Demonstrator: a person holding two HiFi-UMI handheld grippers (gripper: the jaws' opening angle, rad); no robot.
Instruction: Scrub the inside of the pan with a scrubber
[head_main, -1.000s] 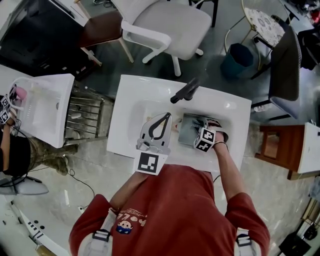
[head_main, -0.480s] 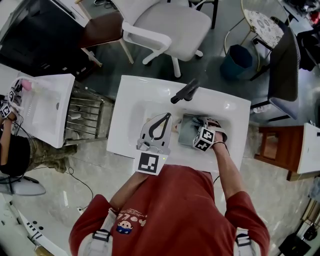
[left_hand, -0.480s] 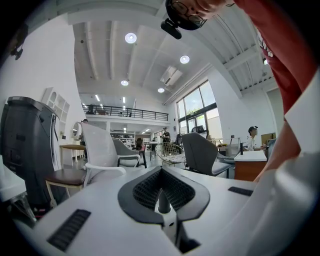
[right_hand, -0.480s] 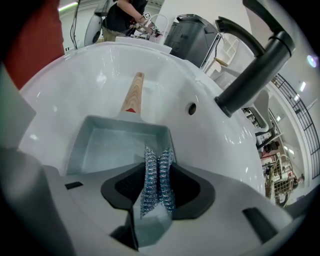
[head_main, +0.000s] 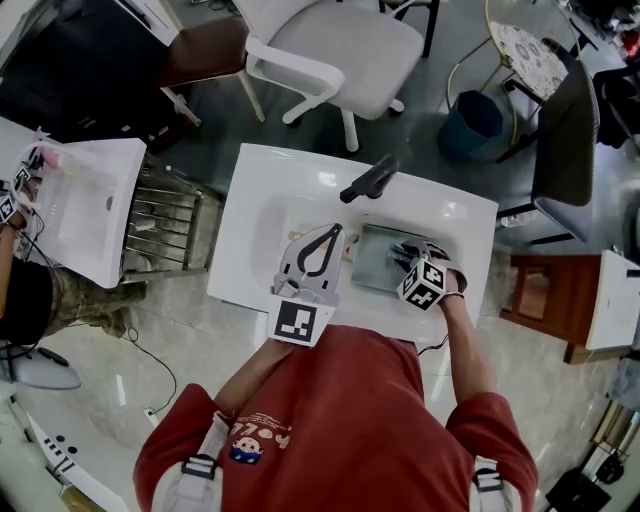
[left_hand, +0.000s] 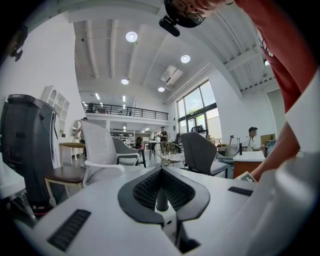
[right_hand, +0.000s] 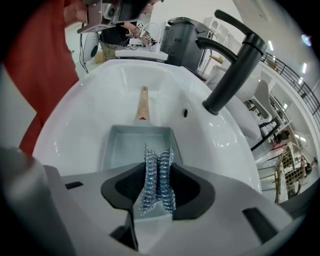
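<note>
A square grey pan (head_main: 372, 258) lies in the white sink (head_main: 262, 205), its wooden handle (right_hand: 143, 104) pointing toward the left gripper. My right gripper (head_main: 402, 256) hovers over the pan's right side, shut on a silvery steel-wool scrubber (right_hand: 158, 176). In the right gripper view the scrubber stands squeezed between the jaws (right_hand: 158, 172), just above the pan's near edge (right_hand: 131, 146). My left gripper (head_main: 328, 234) rests over the sink's left part beside the pan, aimed away from me. Its jaws (left_hand: 161, 172) are shut with nothing between them.
A black faucet (head_main: 368, 181) rises at the sink's far rim, above the pan (right_hand: 235, 65). A white office chair (head_main: 335, 40) and a teal bin (head_main: 478, 112) stand beyond. A second white sink (head_main: 85, 205) sits at the left, with another person's hand by it.
My right gripper has slid a little right and nearer with the scrubber, uncovering more of the pan's floor. The left gripper has stayed put.
</note>
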